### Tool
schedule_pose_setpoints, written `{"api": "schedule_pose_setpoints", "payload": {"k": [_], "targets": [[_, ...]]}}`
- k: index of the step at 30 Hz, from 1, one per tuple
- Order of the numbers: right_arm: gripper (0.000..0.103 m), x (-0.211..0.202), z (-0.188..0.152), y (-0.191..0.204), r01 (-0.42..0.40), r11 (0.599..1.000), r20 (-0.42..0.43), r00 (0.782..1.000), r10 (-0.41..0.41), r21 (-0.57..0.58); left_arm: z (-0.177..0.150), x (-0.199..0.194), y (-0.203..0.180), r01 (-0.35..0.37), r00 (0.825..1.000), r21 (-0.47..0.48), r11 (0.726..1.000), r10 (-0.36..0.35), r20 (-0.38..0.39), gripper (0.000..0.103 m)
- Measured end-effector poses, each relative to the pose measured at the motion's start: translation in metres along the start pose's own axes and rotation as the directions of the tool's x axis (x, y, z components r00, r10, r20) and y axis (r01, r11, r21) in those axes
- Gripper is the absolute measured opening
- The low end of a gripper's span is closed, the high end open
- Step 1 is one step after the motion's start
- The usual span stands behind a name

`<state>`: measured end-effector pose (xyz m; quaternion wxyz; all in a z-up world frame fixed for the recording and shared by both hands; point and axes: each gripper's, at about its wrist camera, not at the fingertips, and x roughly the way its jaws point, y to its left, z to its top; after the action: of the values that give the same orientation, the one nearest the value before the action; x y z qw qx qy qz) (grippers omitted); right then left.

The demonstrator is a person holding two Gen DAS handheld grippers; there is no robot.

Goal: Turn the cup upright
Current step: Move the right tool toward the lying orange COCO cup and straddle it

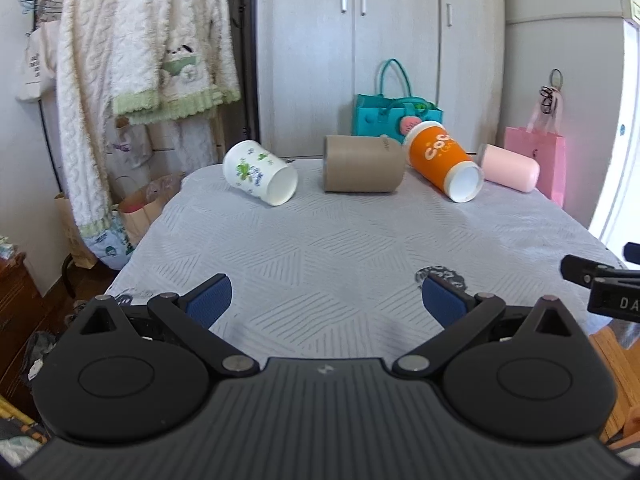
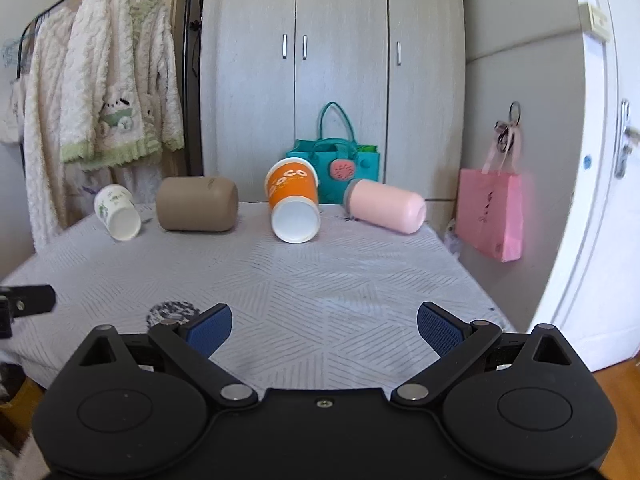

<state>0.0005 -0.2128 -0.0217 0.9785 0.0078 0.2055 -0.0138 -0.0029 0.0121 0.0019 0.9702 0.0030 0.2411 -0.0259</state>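
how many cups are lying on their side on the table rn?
4, in a row along the far edge of the table, left to right: white floral cup, brown cup, orange cup, pink cup. None is upright; nothing seems hidden behind them.

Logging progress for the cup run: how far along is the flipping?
Nothing done: the white floral cup, tan cup, orange cup and pink cup all lie sideways. The left gripper and right gripper are open, empty. All four remain.
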Motion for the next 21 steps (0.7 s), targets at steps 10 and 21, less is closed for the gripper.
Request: {"api": "schedule_pose_setpoints", "payload": {"k": [10, 21], "targets": [[0.101, 0.006, 0.038, -0.021, -0.183, 0.98, -0.05, 0.982, 0.18, -0.075, 0.058, 0.027, 0.001, 0.043, 0.998, 0.041, 0.998, -0.041, -0.056, 0.103], [0.101, 0.035, 0.093, -0.02, -0.348, 0.932, -0.133, 0.933, 0.333, -0.104, 0.124, 0.077, -0.013, 0.209, 0.972, 0.032, 0.977, -0.204, -0.121, 0.103]]}}
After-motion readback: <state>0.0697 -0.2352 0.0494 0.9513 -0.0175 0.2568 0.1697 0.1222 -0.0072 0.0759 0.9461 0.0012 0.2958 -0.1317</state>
